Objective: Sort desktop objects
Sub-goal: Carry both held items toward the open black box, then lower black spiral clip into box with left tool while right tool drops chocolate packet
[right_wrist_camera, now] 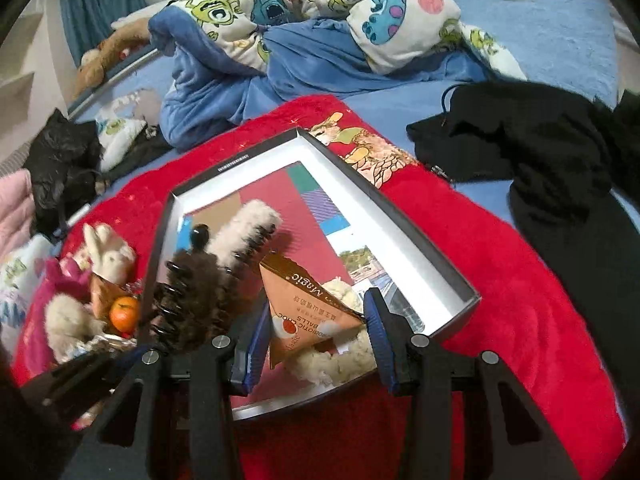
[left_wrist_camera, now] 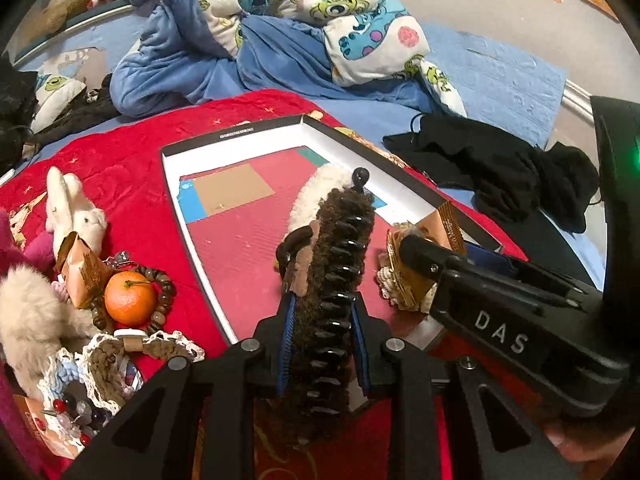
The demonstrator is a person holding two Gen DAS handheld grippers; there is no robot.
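A cartoon-monster print quilt (left_wrist_camera: 352,32) is lying crumpled over a blue blanket (left_wrist_camera: 168,76) at the far side of the bed. Black clothing (right_wrist_camera: 532,148) is spreading across the blue sheet (left_wrist_camera: 500,68), beside the red blanket (right_wrist_camera: 500,264).

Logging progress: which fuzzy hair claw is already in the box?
The white fuzzy claw lies inside the box; the brown one is clamped in the left tool.

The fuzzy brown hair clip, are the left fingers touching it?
Touching. The left wrist view shows the left gripper shut on the brown hair clip, both blue pads pressing its sides.
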